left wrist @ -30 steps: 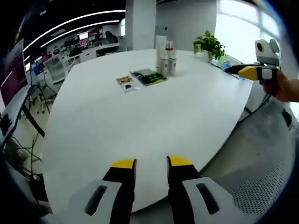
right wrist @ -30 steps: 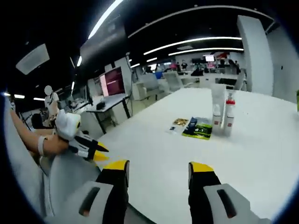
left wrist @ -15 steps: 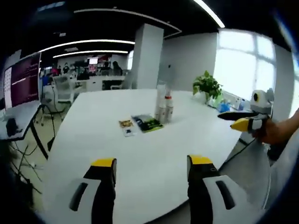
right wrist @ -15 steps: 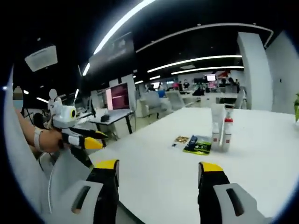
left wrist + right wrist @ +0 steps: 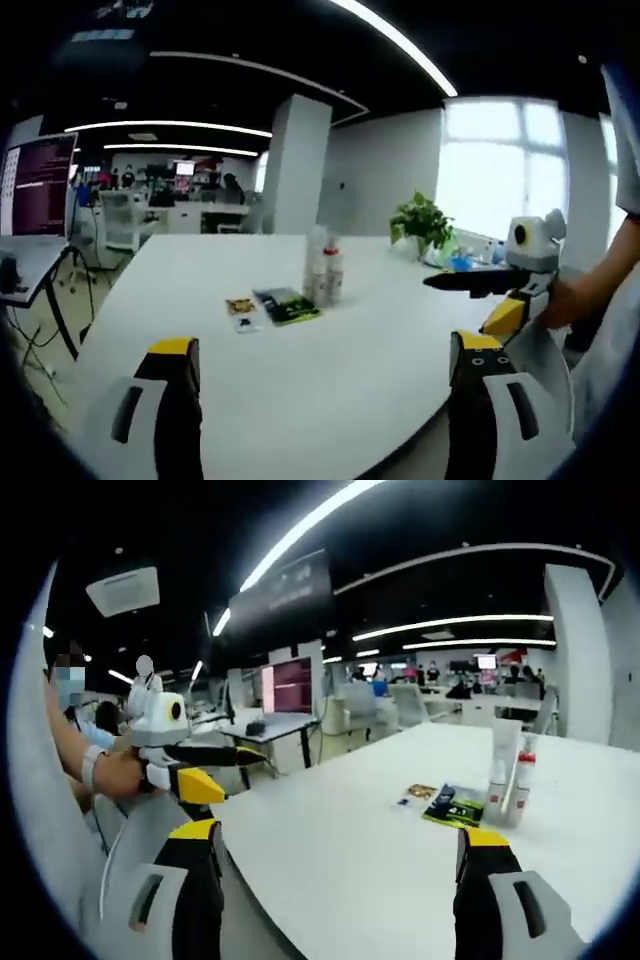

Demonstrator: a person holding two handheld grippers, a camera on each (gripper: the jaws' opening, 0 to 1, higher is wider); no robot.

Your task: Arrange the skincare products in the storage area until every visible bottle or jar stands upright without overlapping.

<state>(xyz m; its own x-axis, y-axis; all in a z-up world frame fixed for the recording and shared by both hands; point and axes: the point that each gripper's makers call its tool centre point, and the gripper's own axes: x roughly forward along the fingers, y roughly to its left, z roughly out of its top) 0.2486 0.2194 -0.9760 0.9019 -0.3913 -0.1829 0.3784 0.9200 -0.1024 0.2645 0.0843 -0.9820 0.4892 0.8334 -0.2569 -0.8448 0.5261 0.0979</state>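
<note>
A tall white tube, a white bottle and a red-capped bottle stand upright, close together, as the skincare products (image 5: 322, 275) far out on the white table (image 5: 330, 370); in the right gripper view the skincare products (image 5: 510, 775) sit at the right. A green flat packet (image 5: 288, 305) and a small card (image 5: 240, 308) lie beside them. My left gripper (image 5: 322, 345) is open wide and holds nothing, well short of the bottles. My right gripper (image 5: 340, 833) is also open and holds nothing. The right gripper (image 5: 460, 300) enters from the right; the left gripper (image 5: 240, 772) enters from the left, held by a hand.
A potted plant (image 5: 420, 220) stands at the table's far right edge. Desks, chairs and a monitor (image 5: 290, 685) fill the office behind. A white column (image 5: 295, 165) rises past the table. The near table surface is bare white.
Both grippers' jaws have spread wider apart. Both cameras have tilted upward, so more ceiling and room shows and the bottles look farther away. The bottles have not moved.
</note>
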